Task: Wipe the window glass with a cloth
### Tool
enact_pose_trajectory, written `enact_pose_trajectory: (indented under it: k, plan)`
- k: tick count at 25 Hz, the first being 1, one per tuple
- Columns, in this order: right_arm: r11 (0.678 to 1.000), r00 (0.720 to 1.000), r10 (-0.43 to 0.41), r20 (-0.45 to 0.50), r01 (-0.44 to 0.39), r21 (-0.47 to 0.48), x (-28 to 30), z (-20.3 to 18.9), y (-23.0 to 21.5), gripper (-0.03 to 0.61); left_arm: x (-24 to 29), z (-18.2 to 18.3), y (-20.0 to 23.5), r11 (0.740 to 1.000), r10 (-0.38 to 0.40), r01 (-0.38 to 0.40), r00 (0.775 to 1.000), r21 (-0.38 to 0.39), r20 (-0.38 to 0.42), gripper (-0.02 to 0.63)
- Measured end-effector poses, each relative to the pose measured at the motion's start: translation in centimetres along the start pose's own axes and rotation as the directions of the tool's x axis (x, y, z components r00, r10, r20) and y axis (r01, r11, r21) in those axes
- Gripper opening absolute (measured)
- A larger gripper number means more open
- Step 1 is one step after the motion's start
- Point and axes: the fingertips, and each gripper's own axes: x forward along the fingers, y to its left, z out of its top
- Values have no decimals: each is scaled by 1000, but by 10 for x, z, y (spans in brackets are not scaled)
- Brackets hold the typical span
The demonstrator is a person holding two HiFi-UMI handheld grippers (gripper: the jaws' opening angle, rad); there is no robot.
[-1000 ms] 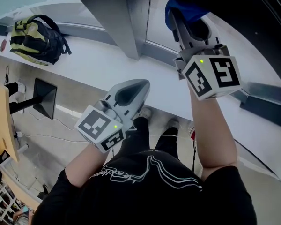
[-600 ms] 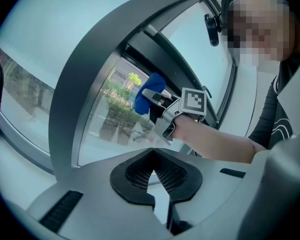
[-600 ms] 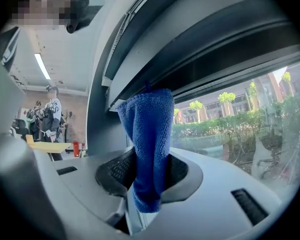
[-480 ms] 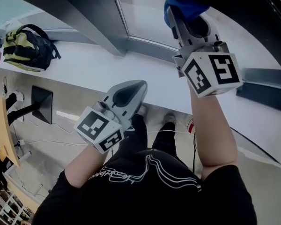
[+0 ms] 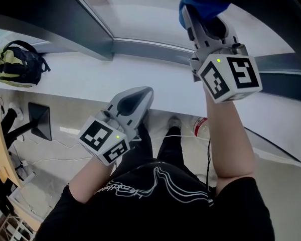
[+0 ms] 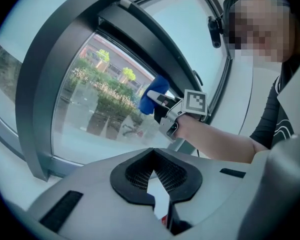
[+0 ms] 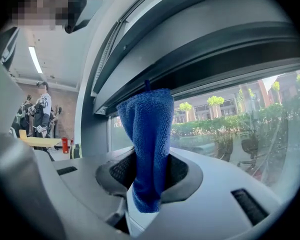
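Note:
A blue cloth (image 7: 147,144) hangs bunched between the jaws of my right gripper (image 7: 150,179), which is shut on it. In the head view that right gripper (image 5: 198,15) is raised to the top, with the blue cloth (image 5: 203,3) up at the window glass (image 5: 145,9). The left gripper view shows the blue cloth (image 6: 152,96) against the window glass (image 6: 100,119), though contact is hard to judge. My left gripper (image 5: 143,93) hangs lower, over the white sill (image 5: 75,77), with its jaws shut on nothing. Trees and buildings show through the window glass (image 7: 240,129).
A dark window frame (image 5: 60,34) borders the pane on the left. A yellow-and-black backpack (image 5: 15,64) lies on the sill at the far left. On the floor below are a black stand (image 5: 39,120) and a red-labelled bottle (image 5: 199,127). A person (image 7: 41,109) stands far back in the room.
The head view has swung: the frame post and backpack slid left and more glass shows at the top. Both grippers keep nearly the same places, the right one still holding the cloth.

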Motion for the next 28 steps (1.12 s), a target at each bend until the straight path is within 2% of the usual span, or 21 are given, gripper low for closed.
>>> enact_pose_trajectory:
  k: [6,12,28]
  plan:
    - [999,999,-48,-10,48,3,-33,-8,-51,93,38,-14,-28,1000,-27,27,1000,0,-12,5]
    - [995,995,-102,-6,102,14,-80,2,-110,93,77,-25,-75,999,-53,53,998,0,-23,5]
    - [983,983,-182,4,182,-1,-165,-7,-217,93,156,-51,-128,997,-73,74,996,15,-48,5]
